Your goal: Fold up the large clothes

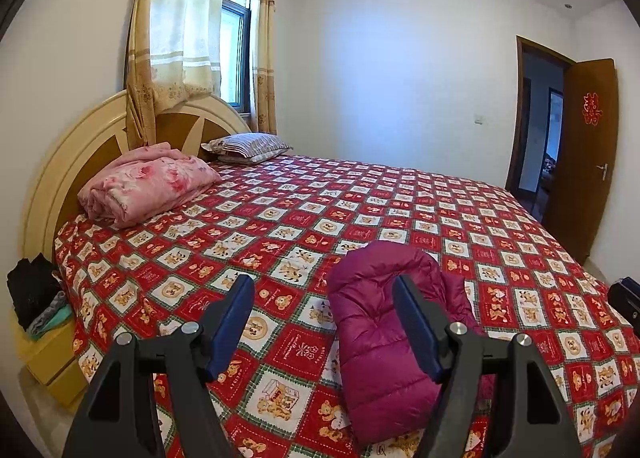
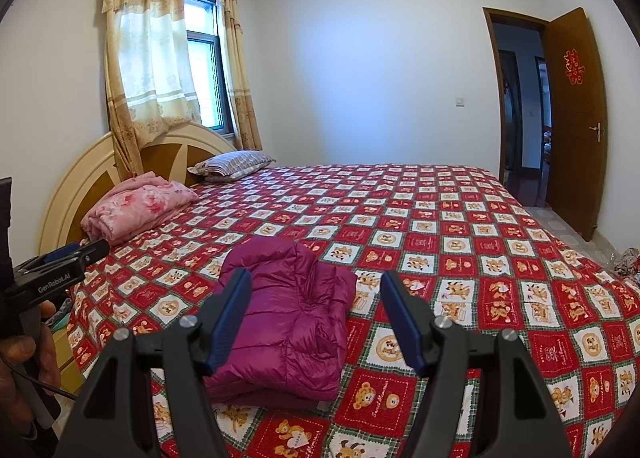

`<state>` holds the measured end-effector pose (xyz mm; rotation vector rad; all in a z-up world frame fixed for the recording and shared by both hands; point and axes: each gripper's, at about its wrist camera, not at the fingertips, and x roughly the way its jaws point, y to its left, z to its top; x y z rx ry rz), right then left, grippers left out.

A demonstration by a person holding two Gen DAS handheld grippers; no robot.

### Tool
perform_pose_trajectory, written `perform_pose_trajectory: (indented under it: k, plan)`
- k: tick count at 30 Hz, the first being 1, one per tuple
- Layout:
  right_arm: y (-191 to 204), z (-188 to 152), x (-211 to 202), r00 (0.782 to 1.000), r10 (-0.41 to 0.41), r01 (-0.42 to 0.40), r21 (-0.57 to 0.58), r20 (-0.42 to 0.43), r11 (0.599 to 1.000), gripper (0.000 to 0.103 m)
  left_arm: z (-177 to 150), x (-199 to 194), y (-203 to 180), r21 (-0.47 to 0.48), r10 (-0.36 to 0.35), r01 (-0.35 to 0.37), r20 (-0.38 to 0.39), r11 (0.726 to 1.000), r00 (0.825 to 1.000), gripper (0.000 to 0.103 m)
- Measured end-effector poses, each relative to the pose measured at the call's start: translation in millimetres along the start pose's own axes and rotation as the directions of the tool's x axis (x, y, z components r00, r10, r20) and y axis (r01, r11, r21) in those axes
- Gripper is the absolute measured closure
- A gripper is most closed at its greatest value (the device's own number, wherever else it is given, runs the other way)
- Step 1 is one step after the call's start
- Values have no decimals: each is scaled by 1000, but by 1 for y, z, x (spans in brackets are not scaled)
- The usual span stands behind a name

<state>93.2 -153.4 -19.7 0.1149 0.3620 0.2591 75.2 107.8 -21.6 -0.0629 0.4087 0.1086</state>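
A magenta puffer jacket [image 1: 376, 334] lies folded into a compact bundle on the red bear-patterned bedspread [image 1: 360, 197], near the bed's front edge. It also shows in the right wrist view [image 2: 288, 318]. My left gripper [image 1: 324, 298] is open and empty, held above the bed just left of the jacket. My right gripper [image 2: 316, 294] is open and empty, held above the jacket's right side. The left gripper also shows at the left edge of the right wrist view [image 2: 76, 254], held in a hand.
A folded pink floral blanket [image 1: 148, 183] and a striped pillow [image 1: 248, 145] lie by the headboard [image 1: 80, 153]. Dark and teal clothes [image 1: 36, 306] sit on a yellow nightstand at the left. An open wooden door [image 2: 576, 117] stands at the right.
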Motion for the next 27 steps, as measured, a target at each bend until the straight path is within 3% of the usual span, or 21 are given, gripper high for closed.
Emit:
perform_pose_trajectory:
  k: [16,27]
  plan:
    - [1,-2,2,1000,1,-1,0,-7,1000,33,-2,9,0,-1,21,-21,-28,1000,999,31]
    - [-1,-7,5,1000,-1,1,-2,-15,1000,30,-3,8,-3,43,36,-36,-1,998,999,31]
